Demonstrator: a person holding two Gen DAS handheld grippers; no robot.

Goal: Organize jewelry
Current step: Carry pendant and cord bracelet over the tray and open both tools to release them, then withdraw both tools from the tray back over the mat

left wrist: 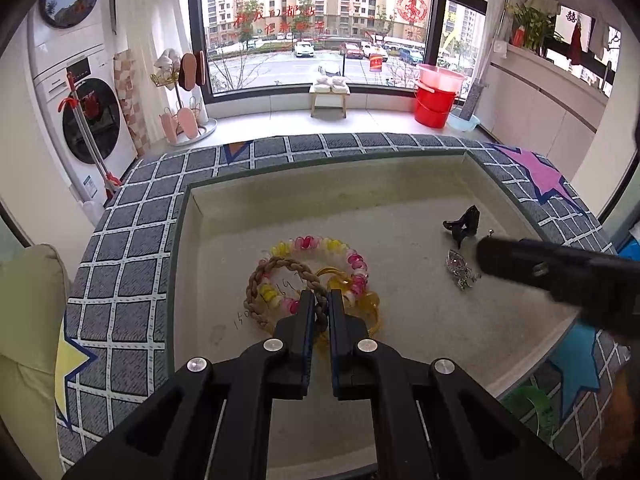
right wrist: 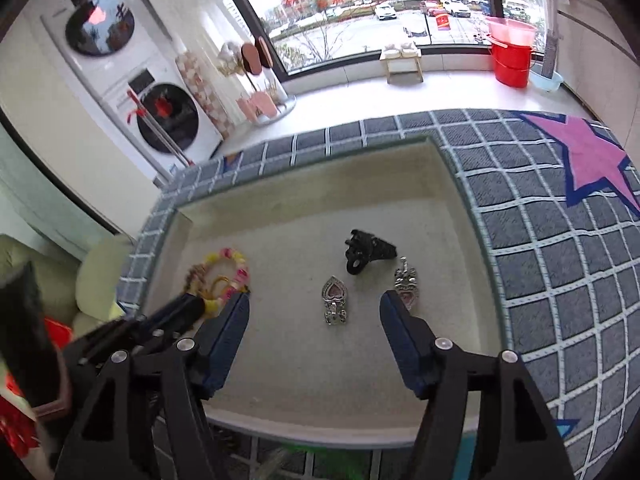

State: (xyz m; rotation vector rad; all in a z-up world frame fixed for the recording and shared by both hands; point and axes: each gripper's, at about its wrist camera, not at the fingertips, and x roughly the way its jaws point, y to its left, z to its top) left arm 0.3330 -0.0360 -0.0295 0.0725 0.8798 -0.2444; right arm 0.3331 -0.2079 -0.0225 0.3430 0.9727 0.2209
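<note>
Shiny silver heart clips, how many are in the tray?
2. One silver clip lies in the middle of the tray, between the right claw's fingers. The other lies by the right fingertip, partly hidden.

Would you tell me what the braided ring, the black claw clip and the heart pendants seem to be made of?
Braided ring: tan cord or fibre, matte plaited strands. Black claw clip: probably glossy plastic, given its highlights. Heart pendants: silvery metal, sparkly, likely stone-set.

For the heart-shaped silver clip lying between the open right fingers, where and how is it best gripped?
Take the heart-shaped silver clip across its narrow waist, coming straight down with the right gripper, jaws open on either side. It lies flat, long axis pointing away, so its long sides likely offer the best purchase.
</note>
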